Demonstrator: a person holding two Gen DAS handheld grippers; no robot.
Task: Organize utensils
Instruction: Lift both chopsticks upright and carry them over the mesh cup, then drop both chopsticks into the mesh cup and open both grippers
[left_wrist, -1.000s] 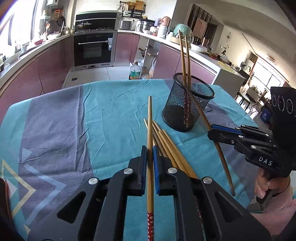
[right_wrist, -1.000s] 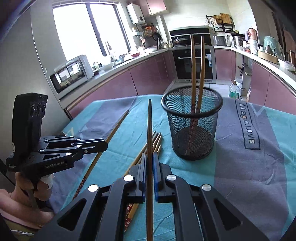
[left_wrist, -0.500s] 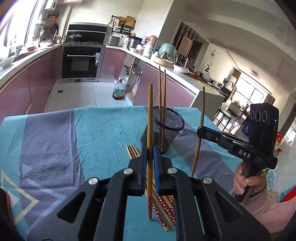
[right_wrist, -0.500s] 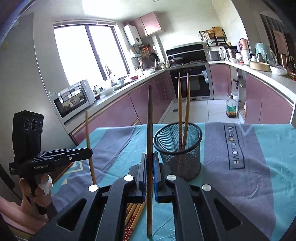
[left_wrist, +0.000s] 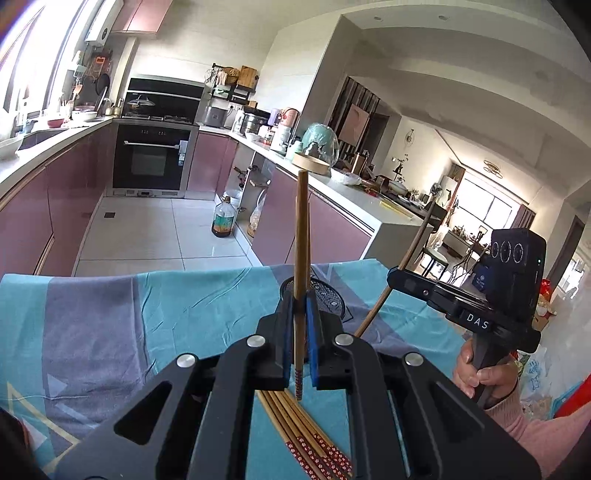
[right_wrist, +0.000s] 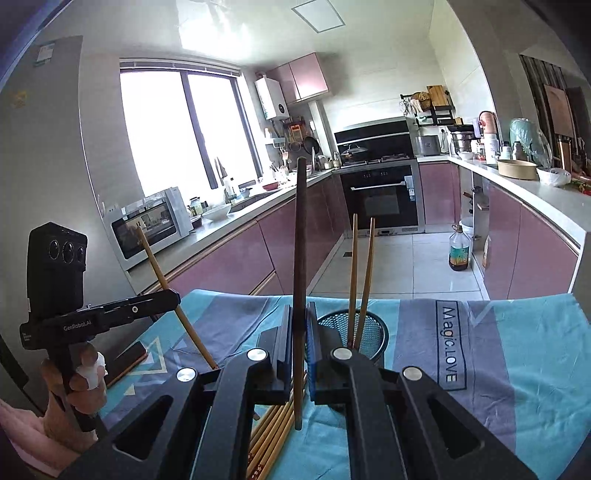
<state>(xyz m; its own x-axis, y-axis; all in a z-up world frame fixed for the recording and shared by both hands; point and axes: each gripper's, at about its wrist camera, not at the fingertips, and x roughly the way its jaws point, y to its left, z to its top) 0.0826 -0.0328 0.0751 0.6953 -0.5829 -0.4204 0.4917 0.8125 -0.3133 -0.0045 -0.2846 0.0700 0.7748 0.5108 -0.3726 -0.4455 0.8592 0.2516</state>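
Jaws of the left gripper (left_wrist: 298, 334) clamp one chopstick (left_wrist: 301, 258), upright; the right gripper (right_wrist: 300, 347) pinches a darker chopstick (right_wrist: 300, 258) likewise. Both hands are raised above the cloth-covered surface (left_wrist: 110, 321), angled slightly downward toward the mesh holder (right_wrist: 373, 332). Loose chopsticks (left_wrist: 310, 439) lie below.

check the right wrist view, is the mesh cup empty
No, two chopsticks stand upright inside the mesh cup, their tops sticking out well above its rim.

Wrist views, close, sharing mesh holder (left_wrist: 325, 295).
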